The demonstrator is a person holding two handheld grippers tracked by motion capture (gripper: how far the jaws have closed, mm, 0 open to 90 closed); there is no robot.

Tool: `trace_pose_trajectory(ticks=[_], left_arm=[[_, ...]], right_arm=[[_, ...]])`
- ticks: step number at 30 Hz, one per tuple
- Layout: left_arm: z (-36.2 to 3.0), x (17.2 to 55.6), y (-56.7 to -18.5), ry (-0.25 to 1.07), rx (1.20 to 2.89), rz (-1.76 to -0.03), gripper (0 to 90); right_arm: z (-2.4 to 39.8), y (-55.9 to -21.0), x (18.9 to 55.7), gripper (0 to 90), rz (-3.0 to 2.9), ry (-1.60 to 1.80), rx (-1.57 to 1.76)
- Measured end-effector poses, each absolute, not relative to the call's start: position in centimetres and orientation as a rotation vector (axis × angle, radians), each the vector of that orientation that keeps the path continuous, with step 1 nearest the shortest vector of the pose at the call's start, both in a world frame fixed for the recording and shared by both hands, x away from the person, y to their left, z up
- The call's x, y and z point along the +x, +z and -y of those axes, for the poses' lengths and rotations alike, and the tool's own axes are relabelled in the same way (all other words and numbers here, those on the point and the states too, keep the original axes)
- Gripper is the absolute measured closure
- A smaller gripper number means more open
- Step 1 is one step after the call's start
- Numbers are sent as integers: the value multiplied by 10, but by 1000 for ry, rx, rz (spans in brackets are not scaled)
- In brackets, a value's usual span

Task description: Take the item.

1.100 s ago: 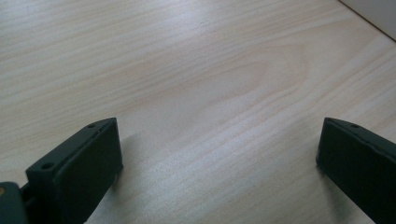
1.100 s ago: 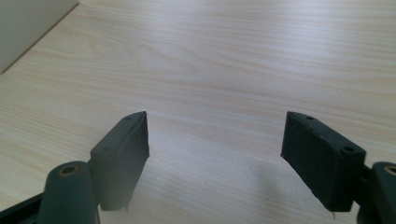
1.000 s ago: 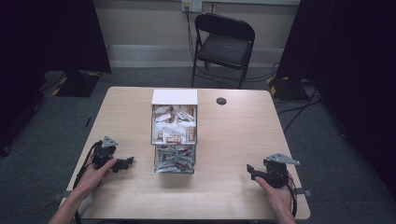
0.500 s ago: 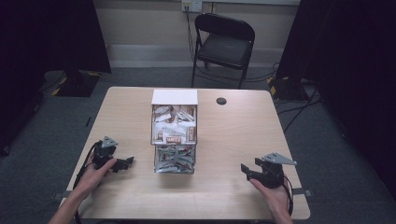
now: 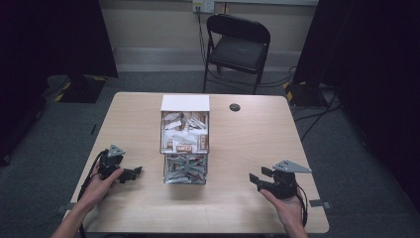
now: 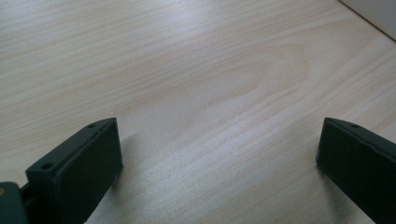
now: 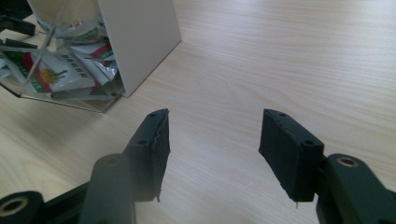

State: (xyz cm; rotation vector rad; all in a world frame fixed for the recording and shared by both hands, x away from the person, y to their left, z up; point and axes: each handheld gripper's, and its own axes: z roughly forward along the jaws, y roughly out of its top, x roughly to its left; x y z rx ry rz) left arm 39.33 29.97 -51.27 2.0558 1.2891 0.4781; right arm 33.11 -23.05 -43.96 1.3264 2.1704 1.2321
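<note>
High view: my right tongs (image 5: 256,179) hover above the table (image 5: 237,144), jaws just been closing, nothing between them. Left tongs (image 5: 134,172) gape wide, empty. Clear packet box (image 5: 184,148) stands mid-table between them.

pale matt wood table (image 5: 247,148), clear glossy plastic box (image 5: 184,168).

Dim room with dark edges; evenly lit table (image 5: 237,148), soft shadows, near parts blurred.
</note>
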Motion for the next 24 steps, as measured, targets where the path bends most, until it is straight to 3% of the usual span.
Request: trace_pose_trajectory(ticks=[24], left_arm=[[-300, 393, -513, 478, 2056, -1290, 0]], right_arm=[[189, -423, 333, 512, -2304, 1330, 1202]])
